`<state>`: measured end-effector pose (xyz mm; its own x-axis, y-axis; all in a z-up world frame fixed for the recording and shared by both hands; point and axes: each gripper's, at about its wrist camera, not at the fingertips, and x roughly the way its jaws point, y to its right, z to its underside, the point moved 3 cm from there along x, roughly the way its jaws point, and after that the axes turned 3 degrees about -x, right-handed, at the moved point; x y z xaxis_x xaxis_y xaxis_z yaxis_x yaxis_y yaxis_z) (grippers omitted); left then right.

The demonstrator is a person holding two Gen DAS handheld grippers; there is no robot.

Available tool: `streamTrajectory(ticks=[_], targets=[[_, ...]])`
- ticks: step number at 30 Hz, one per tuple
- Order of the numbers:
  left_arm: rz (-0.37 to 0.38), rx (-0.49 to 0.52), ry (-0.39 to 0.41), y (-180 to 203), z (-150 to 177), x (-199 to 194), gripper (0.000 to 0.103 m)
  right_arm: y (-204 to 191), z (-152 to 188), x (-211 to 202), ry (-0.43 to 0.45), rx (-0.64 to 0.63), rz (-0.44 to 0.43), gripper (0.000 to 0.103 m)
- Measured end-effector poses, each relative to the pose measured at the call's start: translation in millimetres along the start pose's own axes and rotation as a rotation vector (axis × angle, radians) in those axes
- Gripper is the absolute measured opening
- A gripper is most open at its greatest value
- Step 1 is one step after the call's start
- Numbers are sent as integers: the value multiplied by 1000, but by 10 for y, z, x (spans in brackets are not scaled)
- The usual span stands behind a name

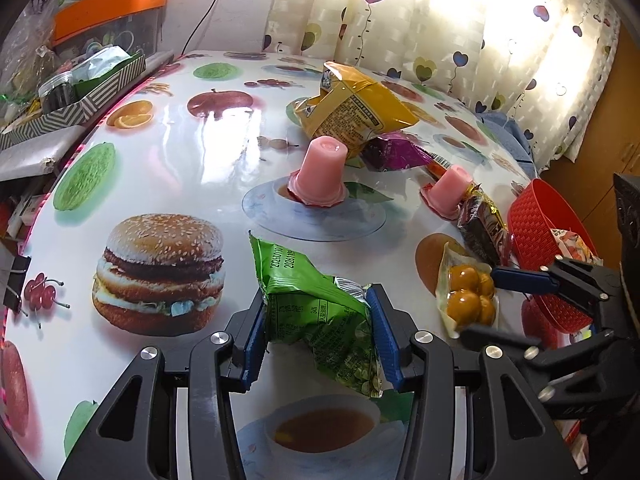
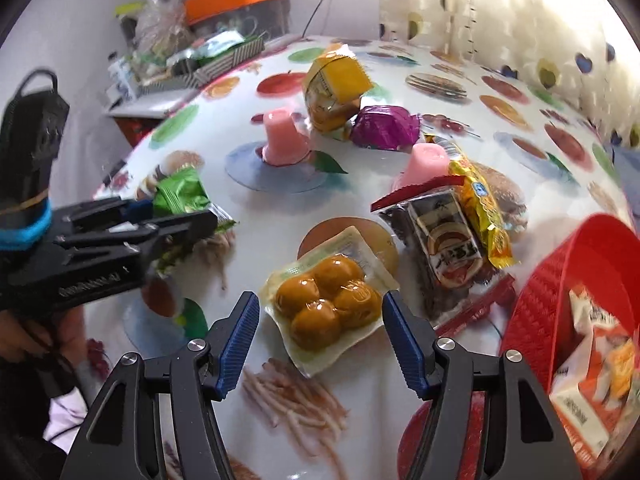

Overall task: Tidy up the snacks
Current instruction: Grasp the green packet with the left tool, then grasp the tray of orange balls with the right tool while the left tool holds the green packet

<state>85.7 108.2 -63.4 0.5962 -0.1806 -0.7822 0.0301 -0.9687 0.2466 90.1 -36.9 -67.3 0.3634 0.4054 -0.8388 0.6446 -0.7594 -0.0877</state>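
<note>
Left gripper [image 1: 318, 334] clamped on the green snack bag [image 1: 316, 312], blue pads pressing both crinkled sides, bag tipped up with its top edge leaning away ahead of the jaws. Worth holding that squeeze steady and lifting clear of the table [image 1: 168, 160] before swinging right, since a foil bag like this probably slips if dragged. Off to the right of that gripper, the red basket [image 1: 532, 216], already with packets inside, likely the drop spot. Right gripper [image 2: 320, 340] spread wide, nothing held, vacuum pack of four brown balls [image 2: 328, 300] lying flat just ahead between the open fingers, not touched. Best lowered straight down and closed across the pack's width. Basket [image 2: 560, 276] close on its right. Farther ahead, two upturned pink jelly cups [image 2: 284, 140], yellow bag [image 2: 336, 84], purple packet [image 2: 384, 126] waiting.
</note>
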Motion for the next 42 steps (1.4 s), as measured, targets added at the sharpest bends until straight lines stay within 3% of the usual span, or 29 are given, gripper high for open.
streamTrajectory(ticks=[5,8,10,17,42], targets=[[4,2,-6,1,17,1,48,-106,35,169,-49,-186,64,72],[7,4,-12,7,25,22,48,-21,22,190,-48,-109,39,72],[7,7,-14,13,30,30,48,-22,25,181,-34,-115,47,64],[24,11,-15,48,36,18,48,-30,46,125,-9,-98,58,59],[42,60,65,408,-72,-380,48,-113,1,-531,153,-84,111,58]])
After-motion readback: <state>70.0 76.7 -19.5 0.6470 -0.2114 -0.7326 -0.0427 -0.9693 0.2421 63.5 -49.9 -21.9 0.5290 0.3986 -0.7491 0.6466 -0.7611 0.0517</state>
